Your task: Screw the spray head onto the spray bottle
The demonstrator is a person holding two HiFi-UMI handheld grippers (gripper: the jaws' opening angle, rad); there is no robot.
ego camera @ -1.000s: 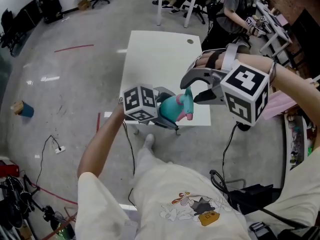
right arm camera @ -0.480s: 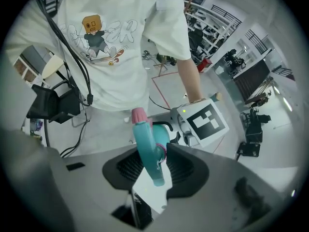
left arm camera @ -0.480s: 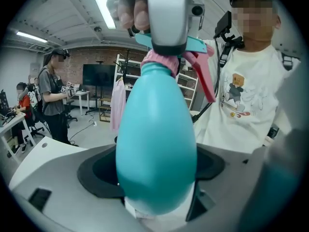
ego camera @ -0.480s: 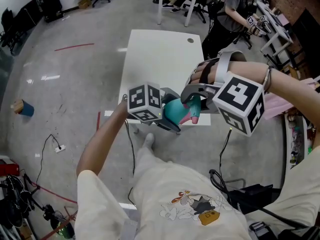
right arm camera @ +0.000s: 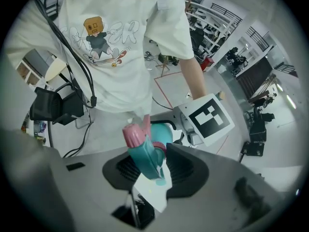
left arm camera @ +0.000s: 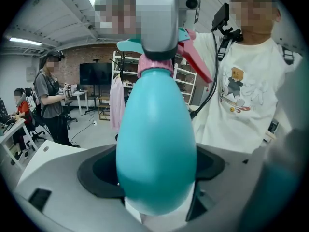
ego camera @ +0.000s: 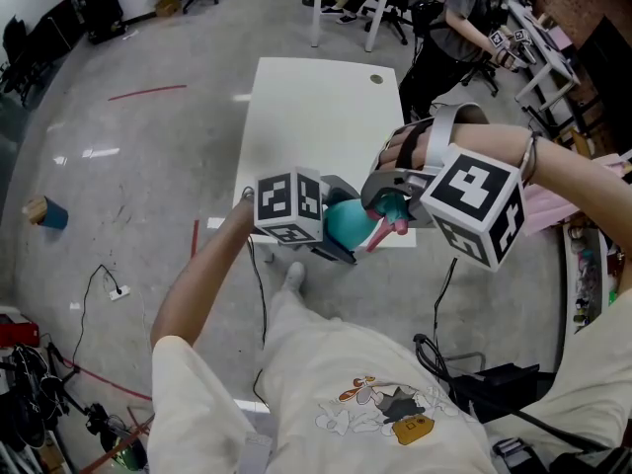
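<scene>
**Desk:** Head view first. Where's the bottle?

**Photographer:** Above the near edge of a white tabletop (ego camera: 316,117), where the two grippers meet. The left gripper (ego camera: 334,233) is clamped on the body of a teal spray bottle (ego camera: 346,223). The bottle lies close to level. Its long axis runs across the picture, base at the left gripper, neck toward the right gripper (ego camera: 390,205).

**Desk:** And the right gripper?

**Photographer:** It points steeply down at the neck. Its jaws have just been closing, with the spray head (ego camera: 387,213) between them. The pink trigger (ego camera: 380,235) juts down toward the person.

**Desk:** Left gripper view?

**Photographer:** The spray bottle (left arm camera: 155,144) fills the middle, gripped low on its body between the left gripper's (left arm camera: 157,166) dark pads. It narrows away from the camera to a pink collar (left arm camera: 154,67). A grey jaw of the right gripper covers the top of the spray head. The trigger (left arm camera: 197,59) slants out to the right in front of the person's white T-shirt (left arm camera: 241,95).

**Desk:** Right gripper view?

**Photographer:** The right gripper (right arm camera: 154,170) stands partly closed, its ribbed pads pinching the spray head (right arm camera: 147,156). The head's pink end points up the frame toward the T-shirt. Beyond it the spray bottle (right arm camera: 163,131) runs off to the right, to the left gripper's marker cube (right arm camera: 207,117).
</scene>
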